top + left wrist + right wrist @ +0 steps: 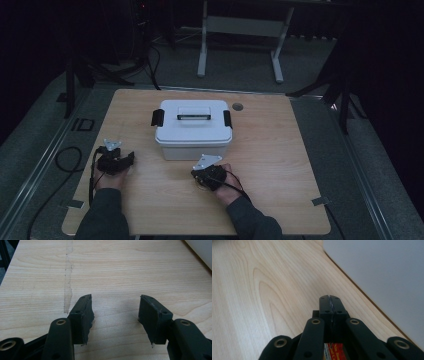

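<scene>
So the white lidded box (193,131) sits on the wooden counter (280,165), roughly mid-width and a bit toward the far edge, with its lid on, a black latch (157,117) at each end and a handle (194,113) lying flat in a recess on top. Can't tell what's in it since the lid is on. The right hand-held gripper (204,172) is just in front of the box's near right corner, close to it, though I can't say from the high view whether it touches. In the right gripper view its jaws are pressed flat together with nothing between them (329,305), and the box's pale wall (382,282) runs along the right side just beside the tips, wood grain on the other side. The left hand-held gripper (126,161) is off to the left of the box, nearer the counter's left edge and clearly apart from it. In the left gripper view its jaws stand wide apart over bare wood (115,312), nothing between them, and a corner of the box (202,251) peeks in at the top right. A pale streak (68,280) runs down the wood ahead of the left jaw. Both forearms come in from the near edge.
</scene>
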Demonstrator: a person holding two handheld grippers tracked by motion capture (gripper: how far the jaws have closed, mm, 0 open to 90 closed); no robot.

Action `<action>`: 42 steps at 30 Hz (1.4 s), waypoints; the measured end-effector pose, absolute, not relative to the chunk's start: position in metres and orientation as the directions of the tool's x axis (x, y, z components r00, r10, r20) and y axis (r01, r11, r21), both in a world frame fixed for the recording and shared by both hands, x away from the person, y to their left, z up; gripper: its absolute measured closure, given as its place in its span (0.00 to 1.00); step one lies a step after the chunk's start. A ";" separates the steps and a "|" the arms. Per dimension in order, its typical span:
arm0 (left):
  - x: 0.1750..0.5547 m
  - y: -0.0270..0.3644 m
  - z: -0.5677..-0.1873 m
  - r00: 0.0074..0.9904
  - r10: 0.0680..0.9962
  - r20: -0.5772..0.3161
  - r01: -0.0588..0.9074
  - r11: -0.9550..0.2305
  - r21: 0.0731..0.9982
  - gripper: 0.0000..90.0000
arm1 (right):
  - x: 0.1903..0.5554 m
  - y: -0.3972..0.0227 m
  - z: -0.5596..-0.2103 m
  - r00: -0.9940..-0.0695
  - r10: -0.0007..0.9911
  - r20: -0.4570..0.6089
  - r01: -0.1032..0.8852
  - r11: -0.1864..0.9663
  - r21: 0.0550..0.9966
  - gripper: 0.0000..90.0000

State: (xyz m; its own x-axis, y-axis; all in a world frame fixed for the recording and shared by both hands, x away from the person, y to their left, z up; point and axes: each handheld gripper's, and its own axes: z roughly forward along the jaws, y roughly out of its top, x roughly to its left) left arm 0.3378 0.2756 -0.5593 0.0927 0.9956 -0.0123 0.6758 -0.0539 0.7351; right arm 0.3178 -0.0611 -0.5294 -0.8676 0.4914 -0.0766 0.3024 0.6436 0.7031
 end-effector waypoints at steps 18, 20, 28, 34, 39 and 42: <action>0.338 0.275 -0.559 0.097 0.995 -0.014 0.679 -0.056 0.732 0.50 | 0.317 -0.053 -0.530 -0.880 0.465 -0.098 0.279 0.673 0.685 0.97; 0.338 0.276 -0.560 0.096 0.995 -0.016 0.680 -0.054 0.732 0.50 | 0.317 -0.055 -0.532 -0.879 0.468 -0.093 0.286 0.674 0.681 0.98; 0.339 0.275 -0.560 0.094 0.996 -0.012 0.682 -0.055 0.729 0.50 | 0.313 -0.071 -0.531 -0.876 0.474 -0.085 0.298 0.673 0.676 0.98; 0.339 0.274 -0.560 0.096 0.995 -0.011 0.683 -0.058 0.728 0.50 | 0.307 -0.082 -0.530 -0.882 0.461 -0.098 0.285 0.688 0.667 0.98; 0.339 0.274 -0.560 0.096 0.995 -0.012 0.682 -0.057 0.729 0.50 | 0.305 -0.094 -0.530 -0.873 0.479 -0.094 0.303 0.684 0.664 0.98; 0.339 0.274 -0.560 0.096 0.995 -0.012 0.683 -0.057 0.728 0.50 | 0.304 -0.102 -0.529 -0.868 0.488 -0.093 0.311 0.680 0.663 0.98</action>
State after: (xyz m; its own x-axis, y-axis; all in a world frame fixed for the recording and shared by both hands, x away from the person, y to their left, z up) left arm 0.3389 0.2742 -0.5603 0.0961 0.9953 -0.0118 0.6834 -0.0574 0.7278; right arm 0.3042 -0.1024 -0.5295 -0.8679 0.4879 -0.0934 0.3111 0.6805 0.6634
